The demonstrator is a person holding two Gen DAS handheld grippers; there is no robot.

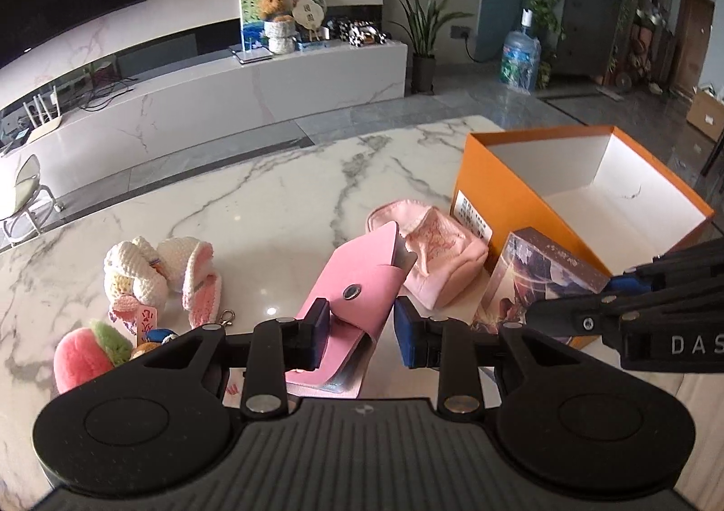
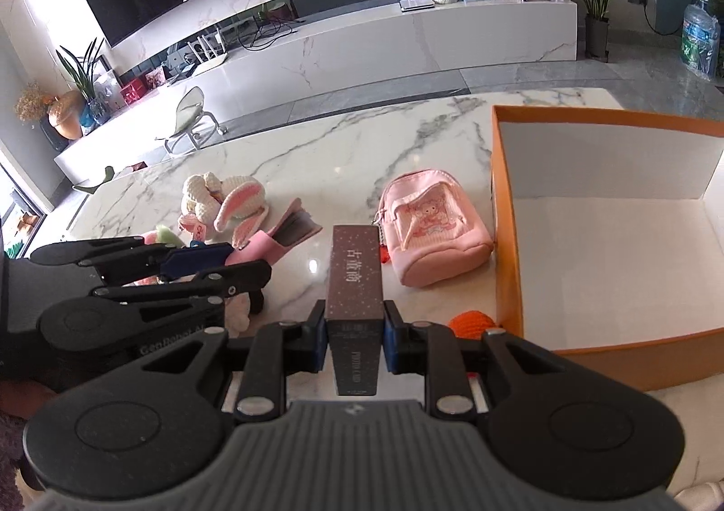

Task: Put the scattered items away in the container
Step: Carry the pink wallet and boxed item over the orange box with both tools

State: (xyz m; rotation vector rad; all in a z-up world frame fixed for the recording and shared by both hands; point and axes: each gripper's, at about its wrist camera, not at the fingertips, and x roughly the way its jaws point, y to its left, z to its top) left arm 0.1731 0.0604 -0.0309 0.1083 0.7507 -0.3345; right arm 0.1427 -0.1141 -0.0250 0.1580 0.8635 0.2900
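My left gripper (image 1: 359, 330) is shut on a pink snap-button card wallet (image 1: 353, 289), holding it tilted above the marble table (image 1: 271, 194); the same gripper (image 2: 235, 266) and wallet (image 2: 289, 230) show at the left of the right wrist view. My right gripper (image 2: 355, 343) is shut on a dark speckled card box (image 2: 355, 280), held lengthwise just left of the open orange box (image 2: 504, 239). In the left wrist view the card box (image 1: 543, 271) stands in front of the orange box (image 1: 497, 198). A pink mini backpack (image 2: 430, 239) lies against the orange box's left wall.
A crochet rabbit (image 1: 149, 271) and a pink plush peach (image 1: 81, 357) with keyring charms lie at the table's left. An orange crochet ball (image 2: 470, 323) sits by the orange box's near corner. The orange box's white inside holds nothing. Beyond the table's far edge is floor and a TV cabinet (image 1: 271, 76).
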